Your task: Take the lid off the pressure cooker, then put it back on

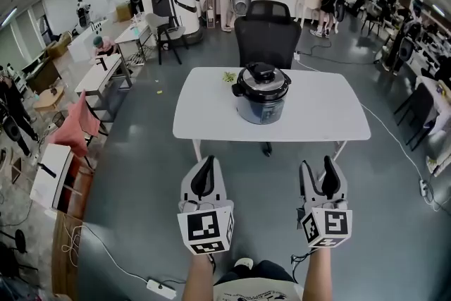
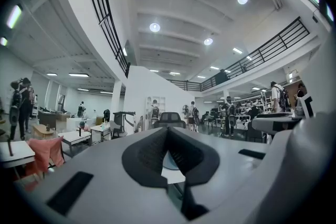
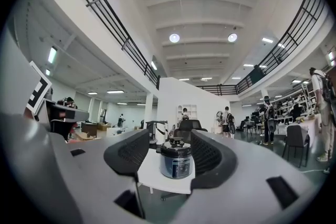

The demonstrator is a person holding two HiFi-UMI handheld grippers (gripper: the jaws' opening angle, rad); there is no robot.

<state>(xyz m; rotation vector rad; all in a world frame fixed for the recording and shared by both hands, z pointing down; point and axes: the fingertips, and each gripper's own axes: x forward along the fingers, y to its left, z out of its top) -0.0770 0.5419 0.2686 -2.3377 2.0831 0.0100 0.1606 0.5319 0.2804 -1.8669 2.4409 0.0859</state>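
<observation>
Glossy metal pressure cooker (image 1: 261, 106), smooth matt table (image 1: 211, 116)

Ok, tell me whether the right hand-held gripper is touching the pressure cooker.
Apart. In the head view, floor separates the right hand-held gripper from the pressure cooker.

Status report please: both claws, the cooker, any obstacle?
Left claw shut, right claw open, both empty, short of the white table. Pressure cooker on it, lid on. No obstacle seen.
</observation>
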